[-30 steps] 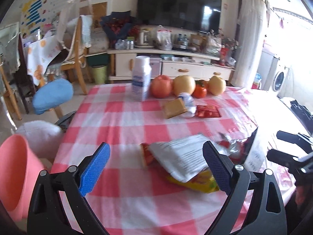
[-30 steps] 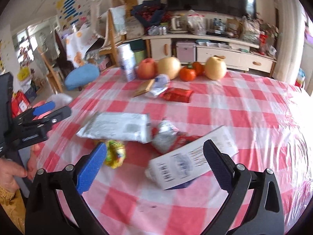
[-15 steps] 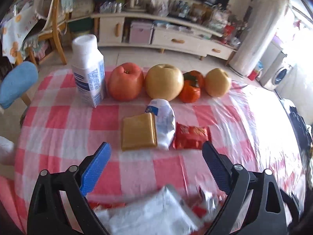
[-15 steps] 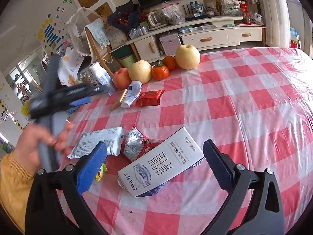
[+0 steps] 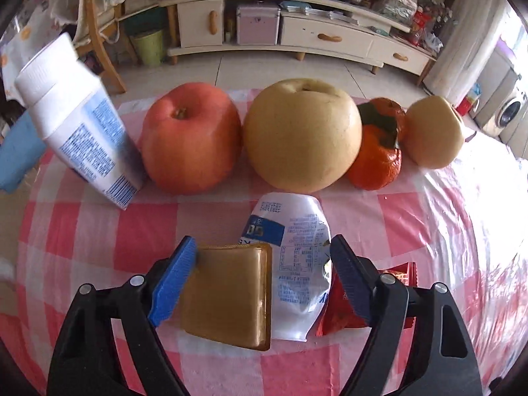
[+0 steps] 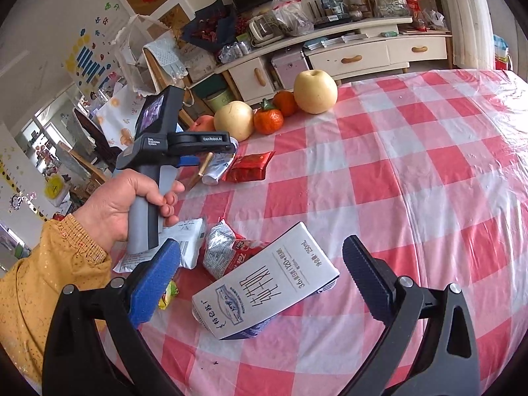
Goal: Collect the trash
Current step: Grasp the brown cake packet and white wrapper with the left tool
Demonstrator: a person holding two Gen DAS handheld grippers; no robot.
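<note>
Down over the far end of the red-and-white checked plastic tablecloth (image 5: pixel 82 231), the left wrist view shows the left gripper (image 5: pixel 260 277) with its blue-padded fingers apart, and its jaws have just been closing. Between them lie a flat square golden-brown foil packet (image 5: pixel 227 293) and a crumpled white-and-blue plastic wrapper (image 5: pixel 297 264) side by side; the left pad sits right at the packet's edge, while the right pad stands just beside the wrapper, and a firm squeeze on either cannot be made out. A small red foil sachet (image 5: pixel 340 316) peeks out behind the right finger. Beyond these trash pieces stand a white-and-blue plastic drink bottle (image 5: pixel 82 132), a red apple (image 5: pixel 191 138), a large yellow pear (image 5: pixel 302 135), an orange tangerine with a green leaf (image 5: pixel 376 151) and a smaller yellow pear (image 5: pixel 432 132), all in a row. From the right wrist view, the right gripper (image 6: pixel 260 280) hangs with its fingers wide apart above a white milk carton lying on its side (image 6: pixel 267 283), touching nothing. Just left of the carton lie a crumpled silver-and-red snack wrapper (image 6: pixel 224 250) and a flat white plastic pouch (image 6: pixel 184 241), with a yellow-green candy wrapper (image 6: pixel 168 293) near the left finger. A hand in a mustard-yellow sleeve (image 6: pixel 125 204) holds the left gripper's grey handle over the packet and sachet near the fruit.
</note>
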